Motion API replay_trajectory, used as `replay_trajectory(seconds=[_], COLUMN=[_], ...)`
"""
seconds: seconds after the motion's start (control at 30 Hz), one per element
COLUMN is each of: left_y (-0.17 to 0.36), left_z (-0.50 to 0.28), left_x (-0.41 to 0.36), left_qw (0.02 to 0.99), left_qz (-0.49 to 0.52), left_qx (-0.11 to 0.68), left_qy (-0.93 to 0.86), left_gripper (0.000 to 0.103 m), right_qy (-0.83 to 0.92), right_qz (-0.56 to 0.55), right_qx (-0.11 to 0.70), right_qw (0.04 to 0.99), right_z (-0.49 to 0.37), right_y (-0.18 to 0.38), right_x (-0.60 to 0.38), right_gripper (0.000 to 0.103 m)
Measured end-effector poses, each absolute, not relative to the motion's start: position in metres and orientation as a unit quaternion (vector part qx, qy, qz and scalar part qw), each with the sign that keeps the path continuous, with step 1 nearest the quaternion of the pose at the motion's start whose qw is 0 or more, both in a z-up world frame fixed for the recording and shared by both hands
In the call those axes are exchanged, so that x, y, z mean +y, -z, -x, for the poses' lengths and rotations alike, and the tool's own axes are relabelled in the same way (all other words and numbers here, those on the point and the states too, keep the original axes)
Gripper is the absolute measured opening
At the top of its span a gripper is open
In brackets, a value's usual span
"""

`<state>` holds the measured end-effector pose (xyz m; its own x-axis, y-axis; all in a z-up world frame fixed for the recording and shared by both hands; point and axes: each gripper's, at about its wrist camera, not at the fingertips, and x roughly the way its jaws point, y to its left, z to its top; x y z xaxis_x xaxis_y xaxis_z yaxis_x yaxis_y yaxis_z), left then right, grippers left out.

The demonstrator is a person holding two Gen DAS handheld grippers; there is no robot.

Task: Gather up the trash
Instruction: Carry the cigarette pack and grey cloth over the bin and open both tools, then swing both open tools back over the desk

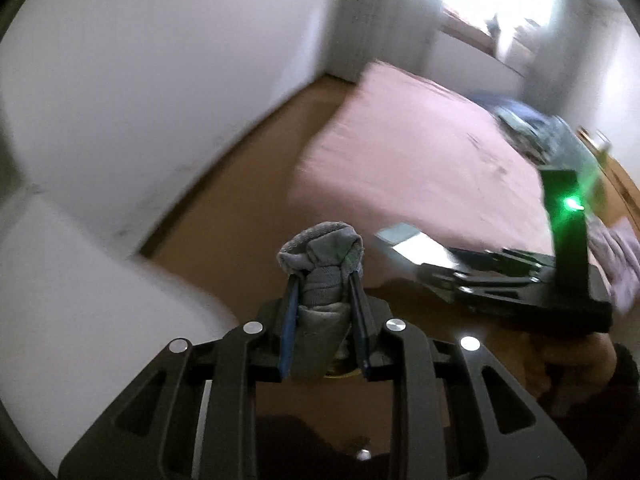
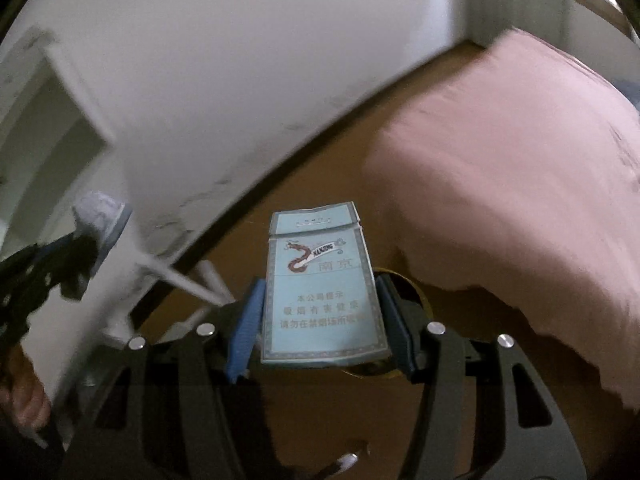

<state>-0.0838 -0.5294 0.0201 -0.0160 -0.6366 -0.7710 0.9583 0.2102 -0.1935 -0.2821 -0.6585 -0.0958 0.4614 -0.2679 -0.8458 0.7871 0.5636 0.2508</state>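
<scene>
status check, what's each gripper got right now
Left gripper shut on a grey sock. Right gripper shut on a blue cigarette pack. No bin in view; pink bed close on the right.

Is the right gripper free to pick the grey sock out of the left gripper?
Probably not: the right gripper is already shut on a cigarette pack, and the left gripper is clamped on the grey sock.
</scene>
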Motion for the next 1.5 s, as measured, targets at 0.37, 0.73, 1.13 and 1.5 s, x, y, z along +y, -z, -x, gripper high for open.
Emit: replay_trajectory(seconds=[0.37,0.73,1.13,1.5], left_y=[0.143,0.234,0.234,0.203], left_z=[0.113,0.097,0.092,0.102], left_x=[-0.624,-0.656,-0.654,-0.644], left_qw=[0.601,0.582,0.585,0.589], left_qz=[-0.276,-0.296,-0.295,-0.290], left_qx=[0.470,0.530,0.538,0.519], left_qy=[0.585,0.541,0.531,0.548], left_gripper=[0.024,0.024,0.054,0.067], right_qy=[0.351,0.321,0.313,0.324], right_qz=[-0.391,-0.419,-0.435,-0.436], right_qx=[0.456,0.504,0.503,0.487], right_qw=[0.718,0.684,0.678,0.684], right_z=[0.310,0.272,0.265,0.267], right_y=[0.216,0.299,0.308,0.283], right_x=[-0.698,-0.718,-0.729,-0.732], right_gripper=[0.056,0.056,0.056,0.073])
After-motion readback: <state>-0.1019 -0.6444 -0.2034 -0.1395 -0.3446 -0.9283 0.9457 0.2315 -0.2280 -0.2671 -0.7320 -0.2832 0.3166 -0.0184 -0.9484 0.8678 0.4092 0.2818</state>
